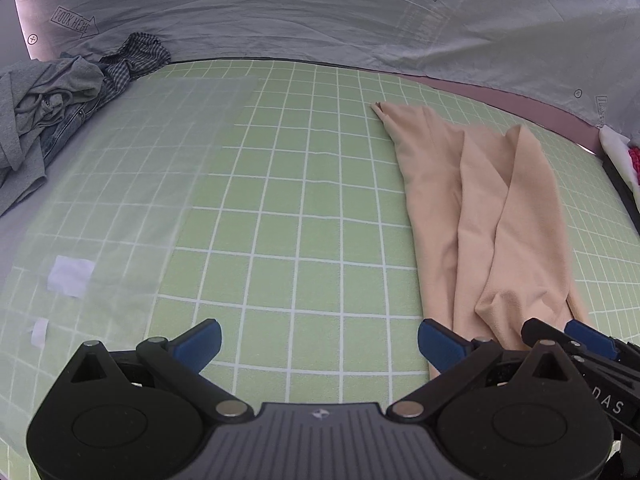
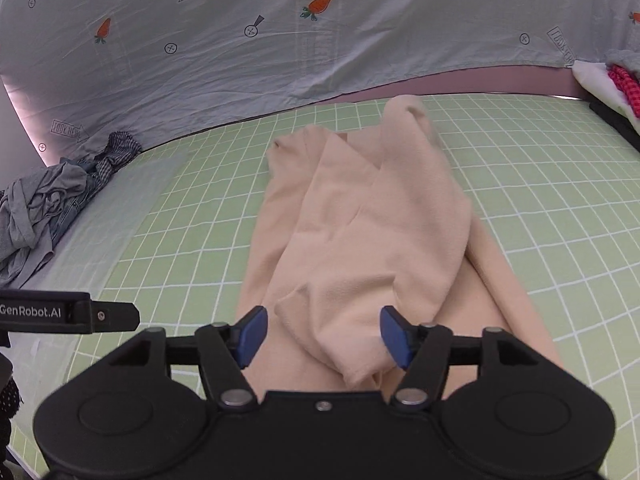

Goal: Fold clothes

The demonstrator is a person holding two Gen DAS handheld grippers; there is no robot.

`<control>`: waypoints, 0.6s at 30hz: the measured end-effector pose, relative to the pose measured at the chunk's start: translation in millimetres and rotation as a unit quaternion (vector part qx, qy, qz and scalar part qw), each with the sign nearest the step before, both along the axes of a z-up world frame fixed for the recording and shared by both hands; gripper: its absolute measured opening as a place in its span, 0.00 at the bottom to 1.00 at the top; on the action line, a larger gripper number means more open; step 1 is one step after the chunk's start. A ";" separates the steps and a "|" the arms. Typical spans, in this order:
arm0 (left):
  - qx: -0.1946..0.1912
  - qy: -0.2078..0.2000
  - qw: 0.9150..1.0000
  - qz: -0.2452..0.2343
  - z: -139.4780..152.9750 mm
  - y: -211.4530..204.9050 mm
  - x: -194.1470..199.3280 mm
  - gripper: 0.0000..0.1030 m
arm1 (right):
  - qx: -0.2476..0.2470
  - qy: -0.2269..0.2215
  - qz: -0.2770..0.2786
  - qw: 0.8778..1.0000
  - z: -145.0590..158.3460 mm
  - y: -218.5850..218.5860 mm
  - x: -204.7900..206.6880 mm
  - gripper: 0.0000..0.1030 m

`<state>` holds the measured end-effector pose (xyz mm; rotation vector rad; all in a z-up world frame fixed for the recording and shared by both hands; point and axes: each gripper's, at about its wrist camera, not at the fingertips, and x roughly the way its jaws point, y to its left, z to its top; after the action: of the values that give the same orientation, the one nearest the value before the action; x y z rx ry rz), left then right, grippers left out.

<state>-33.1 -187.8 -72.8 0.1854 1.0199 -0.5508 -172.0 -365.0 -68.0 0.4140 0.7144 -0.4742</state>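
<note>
Green mat (image 1: 304, 208) with white grid covers work surface. Behind it hangs wrinkled grey sheet (image 2: 248, 64) printed with orange carrots, arrows reading "LOOK HERE". Mauve strip (image 2: 480, 82) below sheet's hem. Soft, even light.

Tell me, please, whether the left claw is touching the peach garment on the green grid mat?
Cannot tell. In the left wrist view the left claw stands open over bare mat, but its right finger overlaps the peach garment edge, so contact or gap isn't plain.
</note>
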 end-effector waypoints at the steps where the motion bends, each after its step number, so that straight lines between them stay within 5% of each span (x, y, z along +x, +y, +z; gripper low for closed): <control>1: -0.001 -0.001 1.000 -0.001 0.5 0.0 -1.4 1.00 | -0.004 -0.002 -0.008 1.000 2.1 -0.9 -4.2 0.73; 18: -0.020 0.007 0.998 -0.058 -8.2 -93.7 -61.4 0.99 | -0.029 0.042 -0.101 0.994 1.1 -78.9 -85.0 0.81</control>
<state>-94.5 -281.5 -80.9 0.2068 1.0150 -0.6784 -257.0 -443.9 -66.9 0.4157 0.7424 -0.7061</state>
